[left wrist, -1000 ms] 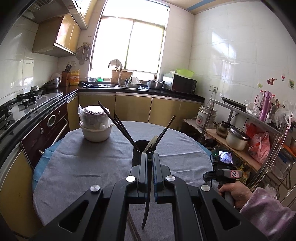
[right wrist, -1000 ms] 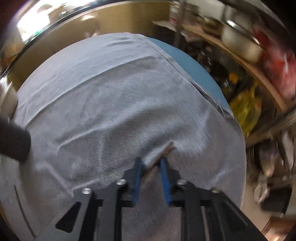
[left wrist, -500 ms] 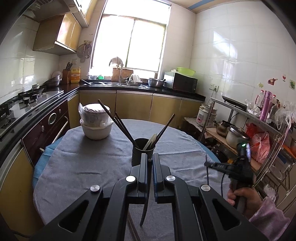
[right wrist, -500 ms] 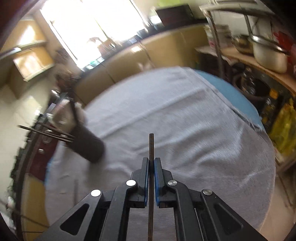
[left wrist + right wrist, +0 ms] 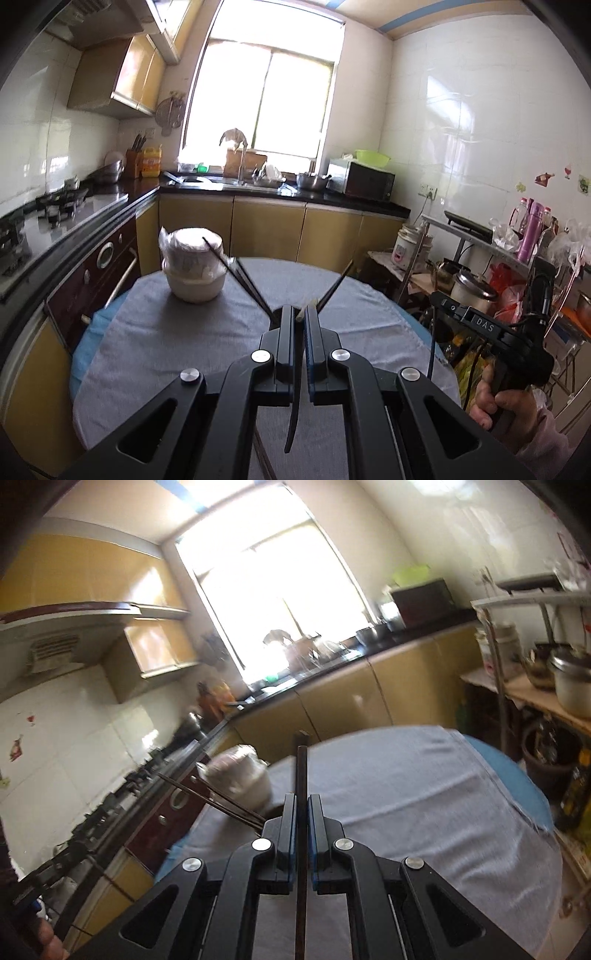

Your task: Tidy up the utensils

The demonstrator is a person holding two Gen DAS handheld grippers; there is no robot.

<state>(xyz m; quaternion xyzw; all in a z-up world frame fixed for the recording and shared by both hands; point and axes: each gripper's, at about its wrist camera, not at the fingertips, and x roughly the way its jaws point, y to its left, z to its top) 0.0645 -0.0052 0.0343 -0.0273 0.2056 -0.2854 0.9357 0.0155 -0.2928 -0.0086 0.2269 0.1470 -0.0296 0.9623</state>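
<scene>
The left gripper (image 5: 300,317) is clamped on a dark curved utensil (image 5: 291,424), the right gripper (image 5: 303,805) on a chopstick (image 5: 301,775), both above the cloth-covered round table (image 5: 147,332).

Both rigs look alike: the left hand-held gripper (image 5: 300,325) and the right hand-held gripper (image 5: 302,812) are matte black plastic with triangular cutouts, silver round screws and blue pads. At the left view's lower right: a pale pink fuzzy sleeve (image 5: 543,446), black cable, "DAS" label.

Dark chopstick (image 5: 302,775) upright, others (image 5: 240,275) fanned from holder
</scene>
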